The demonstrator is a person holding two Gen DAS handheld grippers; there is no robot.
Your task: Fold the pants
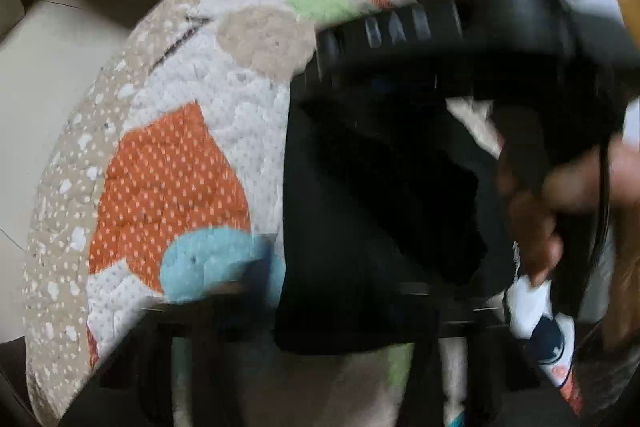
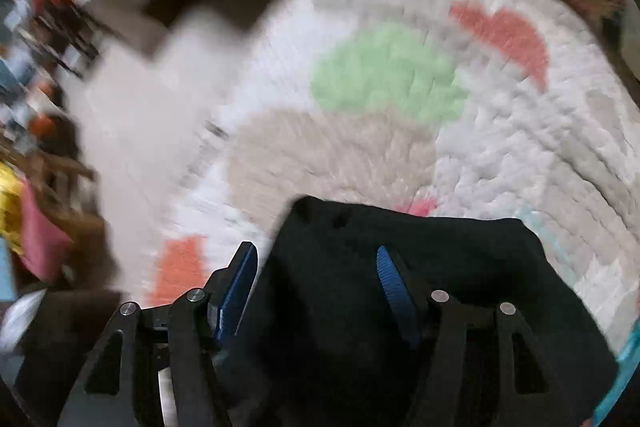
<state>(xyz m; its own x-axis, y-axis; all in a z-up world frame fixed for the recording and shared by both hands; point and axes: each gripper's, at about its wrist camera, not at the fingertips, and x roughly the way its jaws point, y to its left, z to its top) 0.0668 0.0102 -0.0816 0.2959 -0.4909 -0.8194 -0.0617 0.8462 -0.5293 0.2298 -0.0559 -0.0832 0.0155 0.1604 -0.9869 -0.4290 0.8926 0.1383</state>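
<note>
Black pants (image 2: pixel 400 307) lie bunched on patterned quilt (image 2: pixel 500 147), near quilt's curved edge. Right tool (image 2: pixel 318 291) spread, blue pads (image 2: pixel 240 287) either side of pants fabric, not pinching. Left tool (image 1: pixel 304 331) blurred at frame bottom, pants (image 1: pixel 360 227) draped over it; grip state unclear. Beyond pants, quilt open toward green patch (image 2: pixel 384 71). Past quilt edge, pale floor (image 1: pixel 48 87).
</note>
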